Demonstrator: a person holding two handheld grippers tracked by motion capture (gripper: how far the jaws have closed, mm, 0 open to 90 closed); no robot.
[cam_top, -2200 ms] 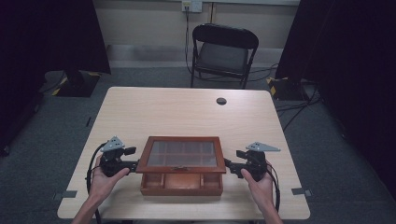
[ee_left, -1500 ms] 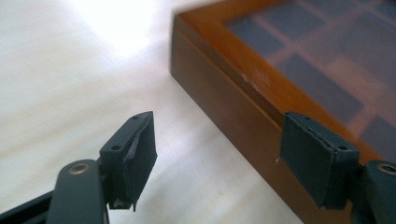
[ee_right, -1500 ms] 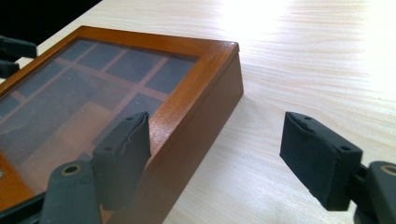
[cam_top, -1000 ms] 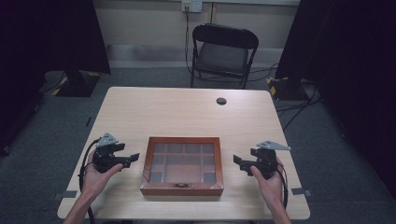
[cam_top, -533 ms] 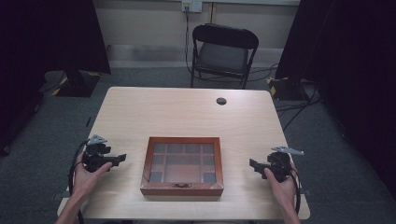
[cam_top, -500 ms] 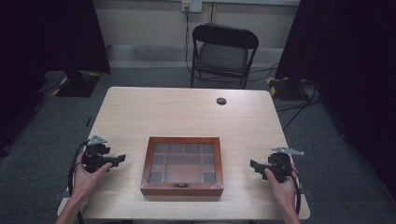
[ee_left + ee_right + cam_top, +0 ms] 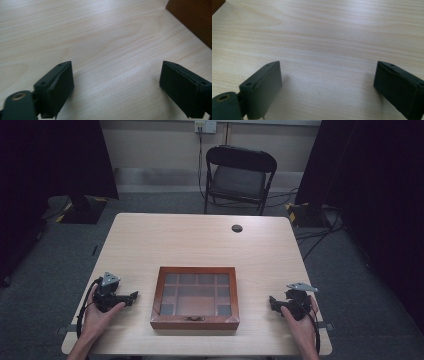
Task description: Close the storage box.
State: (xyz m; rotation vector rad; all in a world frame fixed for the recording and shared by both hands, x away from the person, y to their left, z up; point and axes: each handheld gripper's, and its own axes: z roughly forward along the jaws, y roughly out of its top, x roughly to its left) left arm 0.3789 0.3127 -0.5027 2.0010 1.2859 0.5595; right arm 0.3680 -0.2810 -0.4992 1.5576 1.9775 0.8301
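You are holding the left gripper and right gripper low over the counter, one on each side of the box, well apart from it. Both sets of jaws are standing wide open, gripping nothing. The box is sitting closed near your edge.

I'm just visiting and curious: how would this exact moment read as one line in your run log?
left gripper: open, empty, left of box | right gripper: open, empty, right of box | wooden box: lid shut, untouched, table centre-front
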